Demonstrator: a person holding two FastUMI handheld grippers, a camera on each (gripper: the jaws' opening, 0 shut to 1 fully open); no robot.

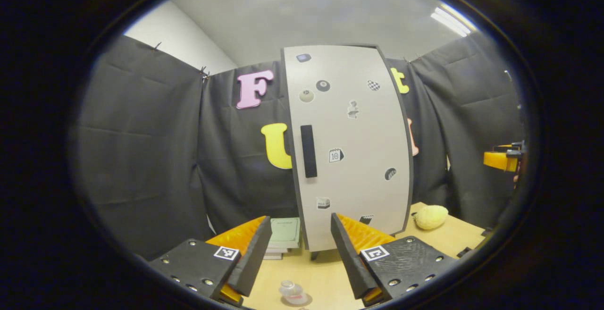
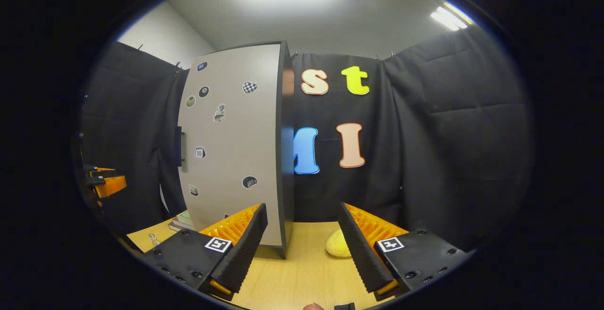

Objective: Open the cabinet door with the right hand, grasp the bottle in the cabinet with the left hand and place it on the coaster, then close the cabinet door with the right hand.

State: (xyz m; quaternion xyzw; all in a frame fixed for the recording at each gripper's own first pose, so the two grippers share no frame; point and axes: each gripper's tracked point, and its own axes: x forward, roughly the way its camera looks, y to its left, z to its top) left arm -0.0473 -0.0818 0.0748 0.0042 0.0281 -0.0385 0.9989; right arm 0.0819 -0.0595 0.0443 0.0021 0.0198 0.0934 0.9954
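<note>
A tall cabinet [image 1: 351, 145] is seen standing on the table [image 1: 321, 272], and its door [image 1: 358, 126] is shut. A dark handle [image 1: 308, 151] is set on the door's left side, and small stickers are stuck over the door. In the left gripper view, the left gripper [image 1: 299, 253] is held wide open in front of the cabinet, with nothing between its fingers. A small clear bottle [image 1: 291, 291] is seen on the table in front of the cabinet, low between the two fingers and not touched by them; it seems to sit on a round coaster [image 1: 297, 299]. Books [image 1: 284, 237] are stacked left of the cabinet, and a yellow lump [image 1: 431, 216] lies to its right. In the right gripper view, the right gripper [image 2: 302, 248] is also held open and empty, near the cabinet's right edge [image 2: 284, 149].
</note>
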